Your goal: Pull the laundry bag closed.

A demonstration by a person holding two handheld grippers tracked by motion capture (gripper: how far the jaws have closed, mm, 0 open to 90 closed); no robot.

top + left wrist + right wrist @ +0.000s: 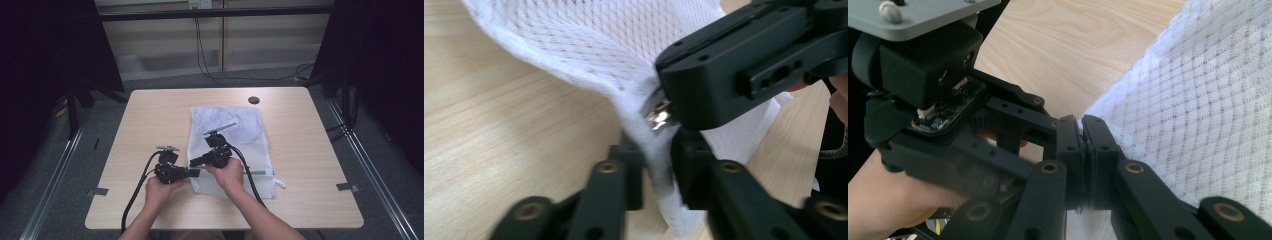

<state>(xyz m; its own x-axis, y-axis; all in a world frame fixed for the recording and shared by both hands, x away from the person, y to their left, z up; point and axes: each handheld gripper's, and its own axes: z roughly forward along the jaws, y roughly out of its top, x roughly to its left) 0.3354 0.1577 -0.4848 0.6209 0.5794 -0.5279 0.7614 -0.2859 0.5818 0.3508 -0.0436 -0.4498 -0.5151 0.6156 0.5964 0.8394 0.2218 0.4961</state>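
The mesh laundry bag [231,145] lies flat on the counter [150,125], right of the middle. Both tongs meet at its near left corner: the left tongs [656,170] are clamped on the white hem, and the right tongs [1083,150] are clamped on the same edge beside the metal zipper pull [658,116]. The step in hand looks like gripping to open the zipper. Next, the left should hold firm while the right draws the pull along.

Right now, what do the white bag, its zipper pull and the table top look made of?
Mesh laundry bag: white open-net fabric, probably synthetic; the wood shows through its holes. Zipper pull: shiny silver, likely metal, by its bright glints. Table: pale wood-grain top, matte; possibly laminate rather than solid wood.
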